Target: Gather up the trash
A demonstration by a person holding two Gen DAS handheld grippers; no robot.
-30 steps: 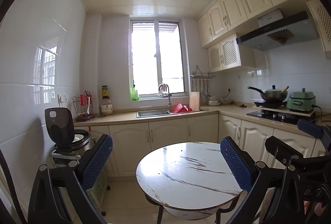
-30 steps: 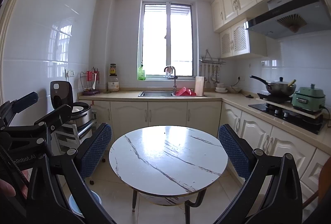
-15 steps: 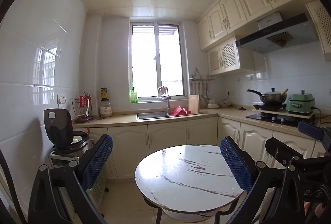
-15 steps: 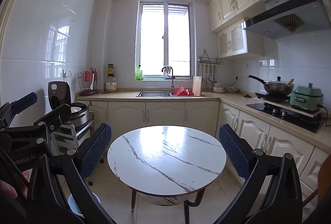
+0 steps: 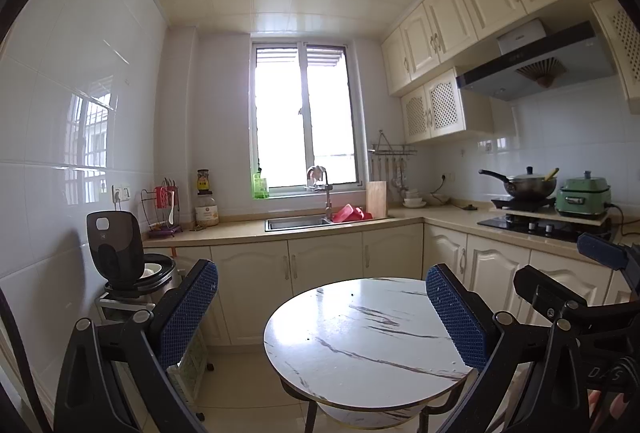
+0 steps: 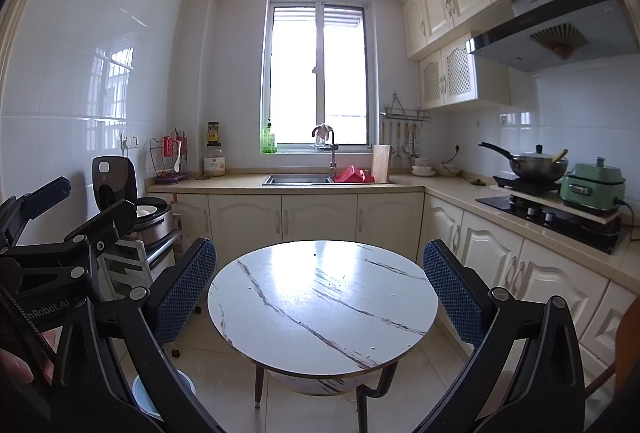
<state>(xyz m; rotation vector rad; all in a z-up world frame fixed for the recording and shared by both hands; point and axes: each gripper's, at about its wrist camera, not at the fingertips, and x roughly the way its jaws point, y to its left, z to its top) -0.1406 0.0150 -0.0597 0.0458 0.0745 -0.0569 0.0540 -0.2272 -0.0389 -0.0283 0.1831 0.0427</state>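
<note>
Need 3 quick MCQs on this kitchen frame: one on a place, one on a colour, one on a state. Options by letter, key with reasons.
1. Where does the wooden cutting board stand?
A. on the round table
B. on the counter right of the sink
C. on the stove

2. What colour is the electric cooker beside the wok?
A. green
B. red
C. black

3. How are the right gripper fingers?
A. shut on trash
B. shut, empty
C. spread wide, empty

Key:
1 B: it leans upright by the sink, next to the red items.
2 A: its body is pale green.
3 C: the blue pads sit either side of the round table with nothing between them.
</note>
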